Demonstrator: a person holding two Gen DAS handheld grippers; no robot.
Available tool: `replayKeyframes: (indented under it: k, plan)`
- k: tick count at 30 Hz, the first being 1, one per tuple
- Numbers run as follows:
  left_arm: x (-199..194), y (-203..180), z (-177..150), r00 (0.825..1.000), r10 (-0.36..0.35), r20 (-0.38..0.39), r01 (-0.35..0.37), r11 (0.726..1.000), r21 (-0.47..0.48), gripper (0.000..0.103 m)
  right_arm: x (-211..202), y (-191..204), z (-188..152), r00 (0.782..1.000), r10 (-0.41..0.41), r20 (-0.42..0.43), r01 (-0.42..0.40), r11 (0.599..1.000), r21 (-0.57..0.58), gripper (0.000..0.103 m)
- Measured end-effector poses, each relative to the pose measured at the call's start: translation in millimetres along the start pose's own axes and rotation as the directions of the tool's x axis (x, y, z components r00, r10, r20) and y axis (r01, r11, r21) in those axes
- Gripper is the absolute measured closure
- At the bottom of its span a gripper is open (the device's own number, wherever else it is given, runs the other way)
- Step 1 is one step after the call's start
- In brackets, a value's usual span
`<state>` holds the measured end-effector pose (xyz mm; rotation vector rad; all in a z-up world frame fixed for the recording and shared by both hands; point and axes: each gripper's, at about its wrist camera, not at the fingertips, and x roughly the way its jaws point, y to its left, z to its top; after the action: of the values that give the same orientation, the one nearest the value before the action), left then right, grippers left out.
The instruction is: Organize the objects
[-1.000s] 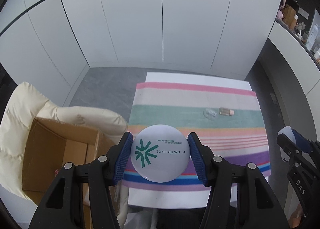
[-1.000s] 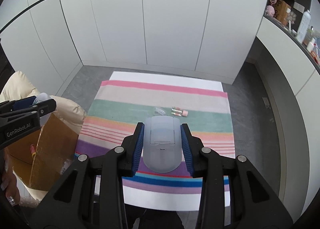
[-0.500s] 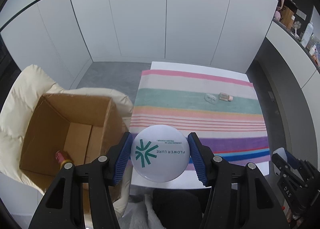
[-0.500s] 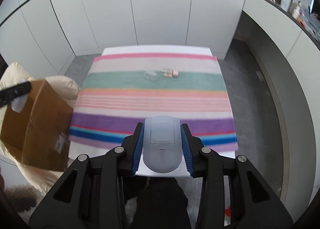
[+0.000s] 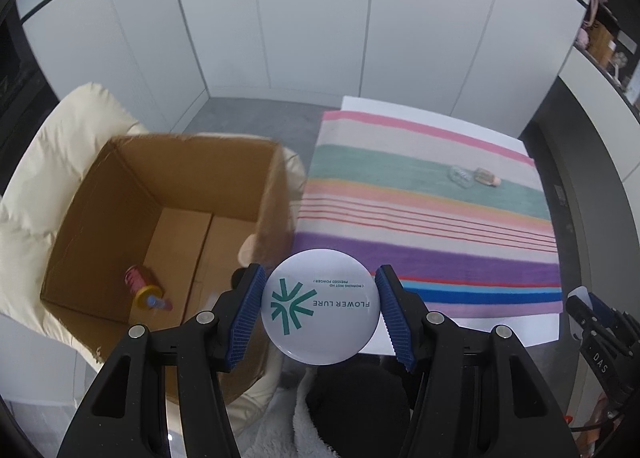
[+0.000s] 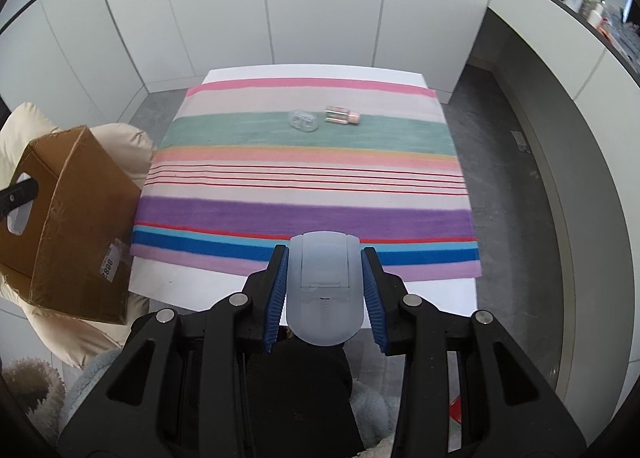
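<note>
Two things in hand right now, one per gripper. Your left gripper (image 5: 320,312) is clamped on the round white powder compact (image 5: 320,306), pads pressing its rim on both sides, lid facing the camera. Your right gripper (image 6: 325,290) is closed on a frosted grey flip-top case (image 6: 323,290), long axis running straight along the fingers.

The relation that matters: the open cardboard box (image 5: 264,193) sits to the left of the compact and below it, resting on a cream cushion (image 5: 48,161). The compact hangs just past the box's near right wall, not yet over the opening, so I'd say the left hand is clearly the nearer one and needs to slide left before letting go. (There's already a small bottle with a yellow cap (image 5: 146,290) on the box floor.) From the right wrist the box is well off to the left.

Farther out, on the striped cloth (image 6: 304,213), a clear little container (image 6: 304,120) and a pinkish vial (image 6: 342,116) lie just beside each other on the green band.
</note>
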<state>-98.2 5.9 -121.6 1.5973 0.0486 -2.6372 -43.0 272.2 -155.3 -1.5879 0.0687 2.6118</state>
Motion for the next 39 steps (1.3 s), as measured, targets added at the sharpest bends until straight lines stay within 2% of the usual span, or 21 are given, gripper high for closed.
replayKeyframes:
  k: [8, 14, 20, 27, 31, 39]
  plan:
    - [1.0, 49.7, -4.3, 0.999, 0.043, -0.012, -0.044, 0.997, -0.071, 0.045, 11.8, 66.2, 11.2, 0.997, 0.077, -0.011, -0.078, 0.991, -0.107, 0.065]
    - [-5.0, 99.0, -13.4, 0.995, 0.102, -0.017, -0.104, 0.985, -0.138, 0.045, 9.8, 135.6, 16.4, 0.983, 0.179, -0.027, -0.181, 0.958, -0.223, 0.065]
    - [-16.0, 159.6, -29.2, 0.986, 0.164, -0.037, -0.168, 0.962, -0.215, 0.045, 1.3, 211.6, 11.3, 0.968, 0.245, -0.047, -0.245, 0.904, -0.351, 0.065]
    - [-36.4, 219.8, -52.9, 0.978, 0.205, -0.034, -0.207, 0.939, -0.276, 0.045, -14.7, 300.7, -6.1, 0.943, 0.322, -0.082, -0.319, 0.81, -0.492, 0.065]
    - [-41.9, 242.6, -61.3, 0.965, 0.259, -0.037, -0.258, 0.925, -0.278, 0.045, -11.8, 333.2, -13.3, 0.934, 0.335, -0.122, -0.347, 0.779, -0.522, 0.065]
    - [-21.9, 259.9, -58.9, 0.973, 0.223, -0.06, -0.23, 0.924, -0.306, 0.045, -2.2, 366.1, -16.0, 0.935, 0.32, -0.15, -0.347, 0.752, -0.56, 0.065]
